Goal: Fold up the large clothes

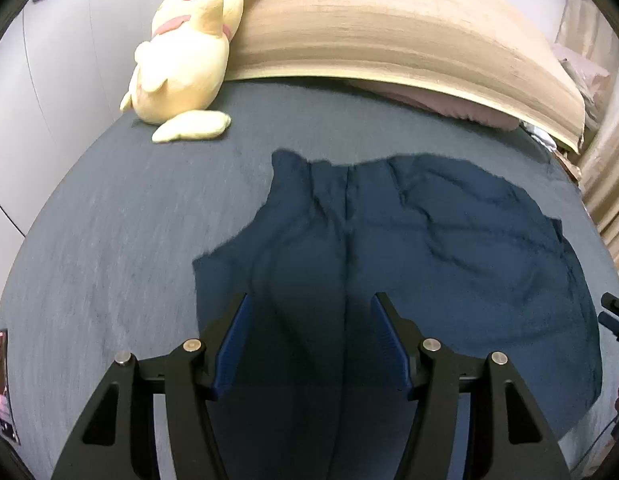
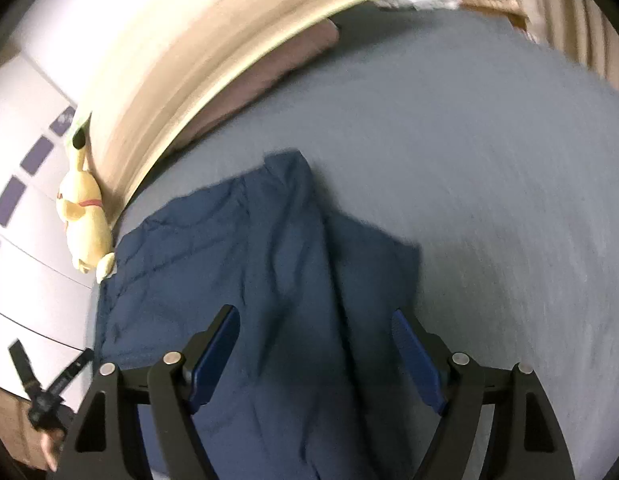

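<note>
jaws left: left gripper (image 1: 311, 308) spread, nothing clamped, blue pads clear of cloth
jaws right: right gripper (image 2: 315, 320) spread wider, nothing gripped, view blurred
garment: dark blue garment (image 1: 409, 248) lies on grey bed (image 1: 109, 240), under both grippers, wrinkled toward 1 o'clock in left view
fold: right view shows a raised ridge (image 2: 309, 216) running 12 to 6 o'clock, cloth layer to each side
plush: yellow plush (image 1: 185, 52) at 11 o'clock in left view, leaning on headboard (image 1: 389, 32), apart from garment
pillow: pink pillow (image 1: 449, 104) at headboard base, 1 o'clock
</note>
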Motion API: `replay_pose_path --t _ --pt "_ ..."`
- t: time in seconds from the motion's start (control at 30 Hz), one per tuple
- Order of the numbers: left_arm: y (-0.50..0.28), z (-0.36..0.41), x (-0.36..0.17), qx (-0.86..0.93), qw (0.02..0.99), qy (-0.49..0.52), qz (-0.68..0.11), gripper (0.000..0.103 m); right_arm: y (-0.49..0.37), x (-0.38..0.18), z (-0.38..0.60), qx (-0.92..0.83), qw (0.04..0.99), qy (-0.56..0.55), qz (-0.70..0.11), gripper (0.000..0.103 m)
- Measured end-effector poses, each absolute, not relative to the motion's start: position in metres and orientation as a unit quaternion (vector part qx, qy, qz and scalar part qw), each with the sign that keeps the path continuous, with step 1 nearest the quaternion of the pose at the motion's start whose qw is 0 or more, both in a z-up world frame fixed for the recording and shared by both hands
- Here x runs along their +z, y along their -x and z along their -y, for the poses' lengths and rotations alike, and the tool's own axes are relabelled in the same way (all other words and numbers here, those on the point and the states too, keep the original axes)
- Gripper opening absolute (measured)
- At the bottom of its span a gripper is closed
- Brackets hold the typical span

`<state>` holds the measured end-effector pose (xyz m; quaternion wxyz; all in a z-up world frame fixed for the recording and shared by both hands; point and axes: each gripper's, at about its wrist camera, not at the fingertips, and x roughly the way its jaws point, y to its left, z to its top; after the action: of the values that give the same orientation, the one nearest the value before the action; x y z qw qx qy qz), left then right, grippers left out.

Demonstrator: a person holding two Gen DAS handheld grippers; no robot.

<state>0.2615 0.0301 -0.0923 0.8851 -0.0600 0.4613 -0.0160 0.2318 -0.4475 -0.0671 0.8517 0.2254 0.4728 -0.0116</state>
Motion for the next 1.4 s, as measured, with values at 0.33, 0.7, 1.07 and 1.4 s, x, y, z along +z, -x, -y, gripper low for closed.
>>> replay_pose_path --t 0.33,0.7,1.07,1.4 --pt "-0.331 -0.038 -0.107 0.005 0.879 0.045 -0.474 0.062 -0.311 -0.073 0.444 -0.034 0.859 -0.162 -0.484 0.081" --pt "-0.353 -0.029 -0.144 0.023 0.862 0.022 -0.506 0.038 -0.344 -0.109 0.445 -0.026 0.832 -0.152 -0.533 0.007" --pt "-0.259 -0.108 -0.096 -0.062 0.885 0.109 -0.448 0.082 -0.220 -0.057 0.526 -0.010 0.846 -0.294 -0.445 0.099" --pt "-0.227 -0.121 -0.156 -0.129 0.806 0.250 -0.520 0.083 -0.184 -0.118 0.500 0.081 0.789 -0.349 -0.500 0.092"
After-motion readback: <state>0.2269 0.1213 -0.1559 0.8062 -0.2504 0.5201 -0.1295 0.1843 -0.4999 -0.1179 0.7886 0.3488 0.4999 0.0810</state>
